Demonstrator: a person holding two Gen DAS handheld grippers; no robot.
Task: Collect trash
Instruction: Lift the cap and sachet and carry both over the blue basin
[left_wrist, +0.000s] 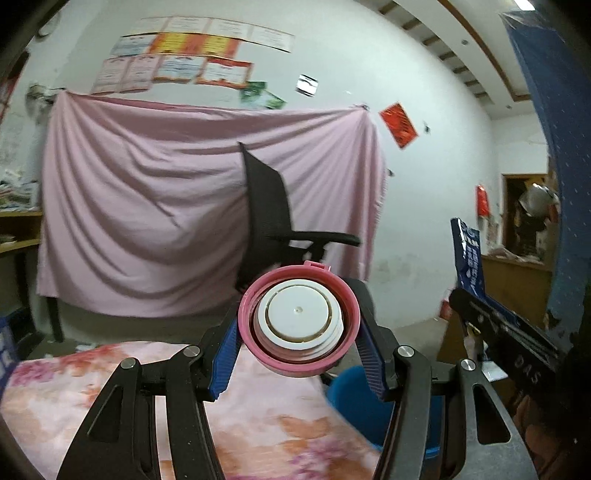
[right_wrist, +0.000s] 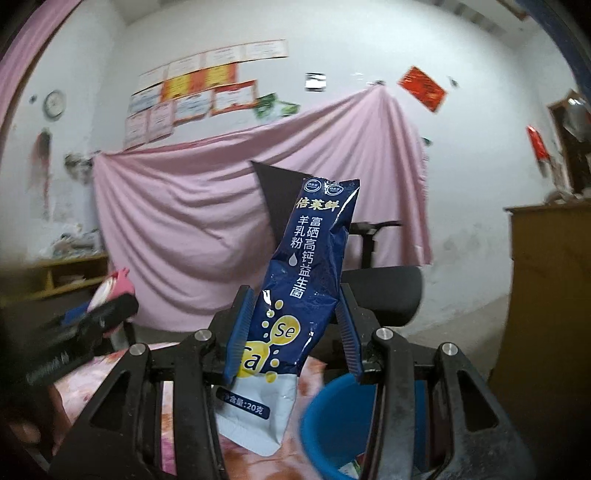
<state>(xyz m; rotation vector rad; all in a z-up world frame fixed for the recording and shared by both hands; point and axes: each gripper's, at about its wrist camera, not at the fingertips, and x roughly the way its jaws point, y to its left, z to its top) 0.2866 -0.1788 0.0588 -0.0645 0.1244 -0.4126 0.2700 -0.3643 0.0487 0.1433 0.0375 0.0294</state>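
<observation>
Blue ribbed fingers (left_wrist: 227, 358) of the left gripper (left_wrist: 299, 332) are clamped on a round pink-rimmed white plastic lid (left_wrist: 298, 320) at frame centre, while a dark-blue foil powder sachet (right_wrist: 303, 280) is pinched upright by the right gripper (right_wrist: 295, 325) above a blue plastic bucket (right_wrist: 332, 424) at lower right.

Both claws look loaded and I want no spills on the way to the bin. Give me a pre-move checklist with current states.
1. Left claw grips the pink-rimmed bottle: ok.
2. Right claw grips the blue sachet: ok.
3. Blue bin in view below the claws: ok.
4. Either item already over the bin's opening: cannot tell.
5. Bottle sealed: cannot tell.
6. Sachet empty: cannot tell.
</observation>
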